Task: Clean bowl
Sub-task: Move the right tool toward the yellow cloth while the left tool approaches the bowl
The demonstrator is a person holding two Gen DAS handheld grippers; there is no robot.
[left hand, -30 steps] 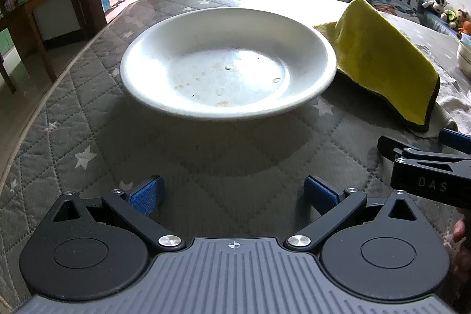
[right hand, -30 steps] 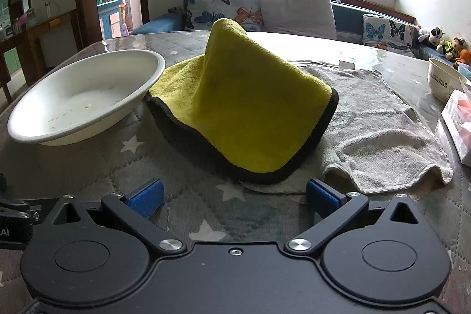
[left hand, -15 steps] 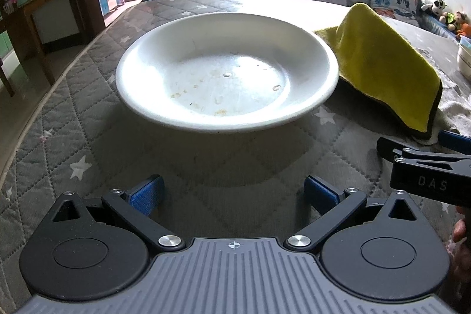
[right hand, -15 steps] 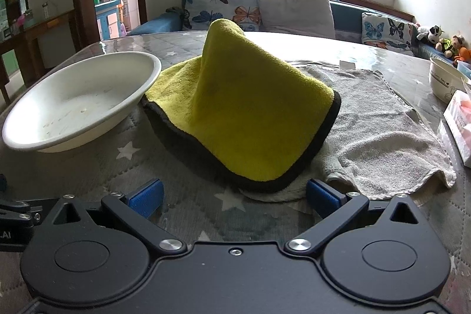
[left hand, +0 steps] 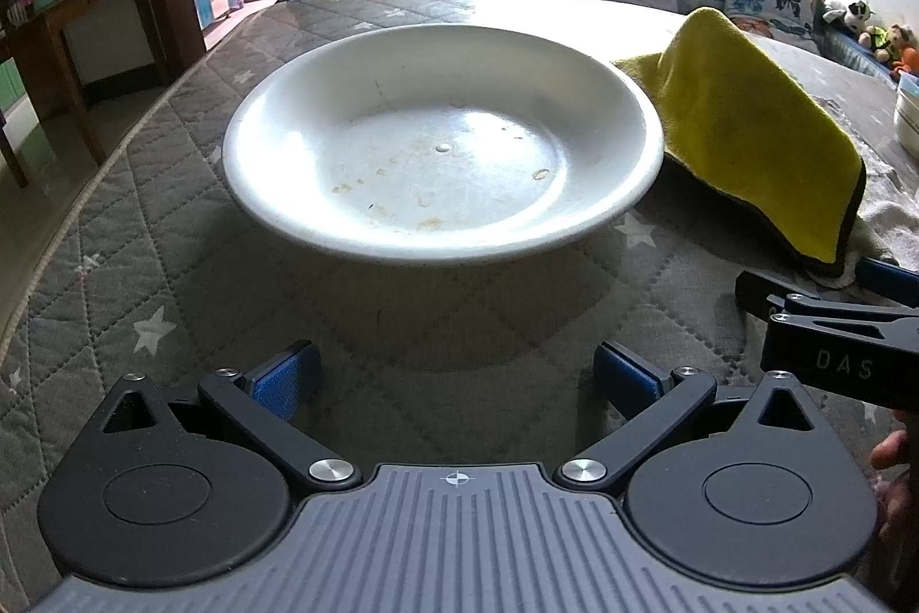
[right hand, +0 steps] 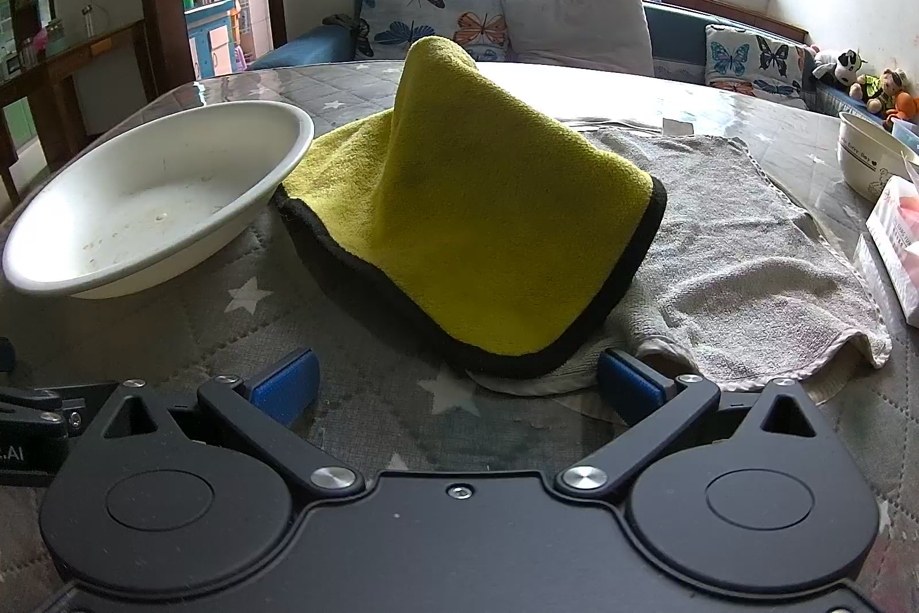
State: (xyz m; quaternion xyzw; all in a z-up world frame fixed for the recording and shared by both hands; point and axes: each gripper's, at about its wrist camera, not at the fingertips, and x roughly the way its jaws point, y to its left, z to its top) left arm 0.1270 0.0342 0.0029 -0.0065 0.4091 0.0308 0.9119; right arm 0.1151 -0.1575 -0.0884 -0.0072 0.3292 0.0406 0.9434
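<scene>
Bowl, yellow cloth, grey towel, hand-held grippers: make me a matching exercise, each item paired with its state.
Things:
1. white bowl
2. yellow cloth
3. grey towel
4. right hand-held gripper

States:
A. open, holding nothing
B. spread flat on the table
C. bunched up into a peak
D. marked with brownish specks inside

Pairs: 1-D, 2-C, 3-B, 4-A

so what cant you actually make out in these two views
- Underside of the yellow cloth, both views: its own draped fold hides it.
- Part of the grey towel, right wrist view: covered by the cloth.
- Small bowl, both views: cut off by the right edge; its print is too small to read.
- White bowl base: hidden by its rim.
</scene>
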